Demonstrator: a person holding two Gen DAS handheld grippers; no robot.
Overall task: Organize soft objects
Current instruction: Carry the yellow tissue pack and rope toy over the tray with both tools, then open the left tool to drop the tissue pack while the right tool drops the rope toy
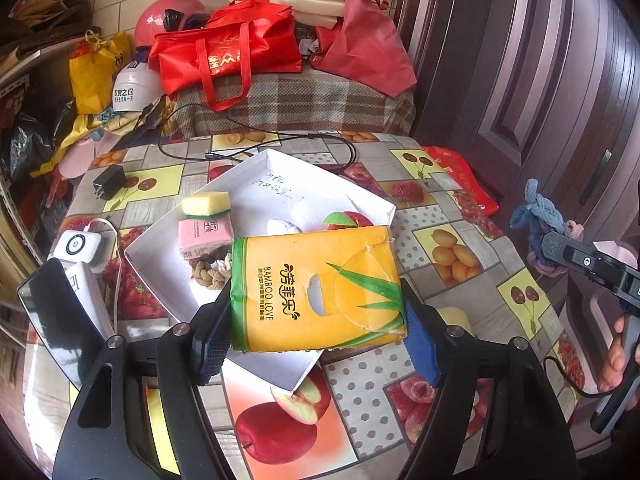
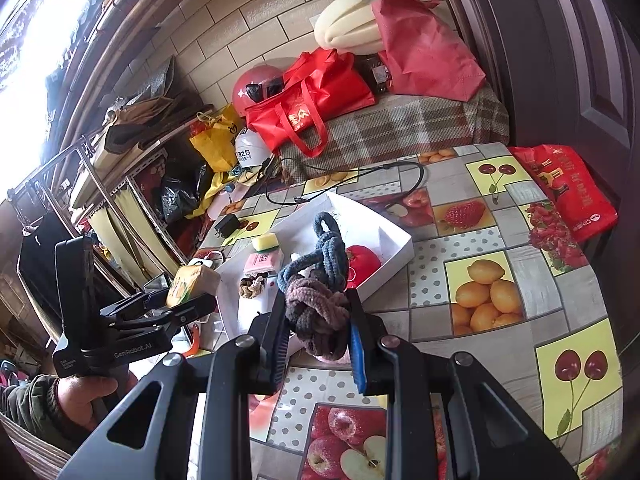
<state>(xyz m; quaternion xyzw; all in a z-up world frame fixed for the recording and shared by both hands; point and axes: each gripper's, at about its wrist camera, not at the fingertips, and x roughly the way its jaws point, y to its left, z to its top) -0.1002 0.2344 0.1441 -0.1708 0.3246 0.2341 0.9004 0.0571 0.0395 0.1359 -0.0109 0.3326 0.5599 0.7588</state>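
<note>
Your left gripper (image 1: 316, 320) clamps the yellow tissue pack (image 1: 316, 288) over the white box's (image 1: 256, 172) near corner; squeeze loosens, it tips outside. Your right gripper (image 2: 318, 334) pinches the knotted cloth rope (image 2: 320, 292) above the surface (image 2: 520, 352); its dangling loops could snag the box rim.

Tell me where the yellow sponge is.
The sponge lies in the white box at its left side in the left wrist view, just behind the pink pack.
</note>
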